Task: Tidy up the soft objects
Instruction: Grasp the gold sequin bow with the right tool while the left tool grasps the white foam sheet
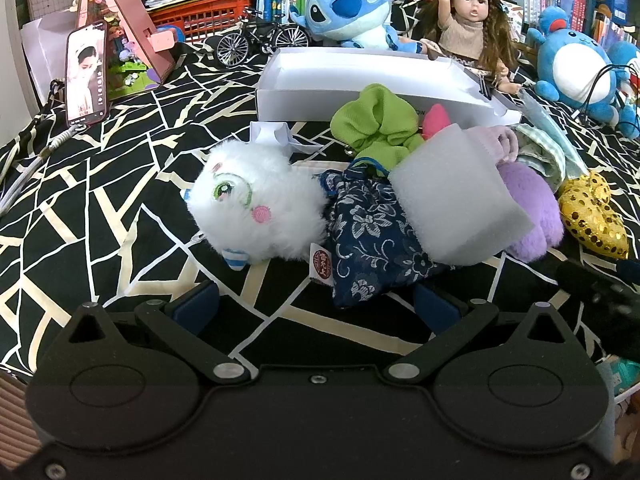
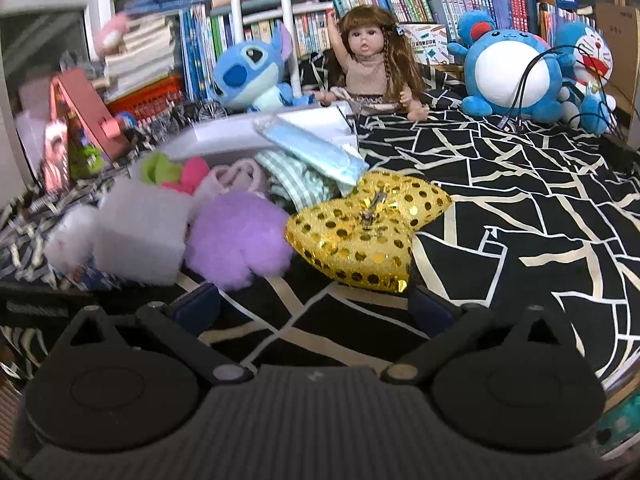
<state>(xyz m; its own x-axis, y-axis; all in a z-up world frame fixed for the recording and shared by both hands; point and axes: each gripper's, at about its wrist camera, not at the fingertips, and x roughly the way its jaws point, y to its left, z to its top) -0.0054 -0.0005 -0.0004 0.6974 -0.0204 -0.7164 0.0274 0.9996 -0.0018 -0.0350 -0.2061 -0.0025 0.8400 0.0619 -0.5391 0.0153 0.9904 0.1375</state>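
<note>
White cardboard box (image 1: 360,92) looks empty, with the fluffy white plush (image 1: 260,212), gold sequinned heart cushion (image 2: 360,232) and other soft items heaped before it, so sorting seems unstarted; left gripper (image 1: 316,306) and right gripper (image 2: 314,306) gape empty.

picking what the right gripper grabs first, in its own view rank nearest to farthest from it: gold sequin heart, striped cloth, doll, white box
1. gold sequin heart, just ahead of the right gripper, slightly to the right
2. striped cloth, behind the heart, in the pile
3. white box, behind the pile, left of centre
4. doll, sitting at the back by the books
</note>
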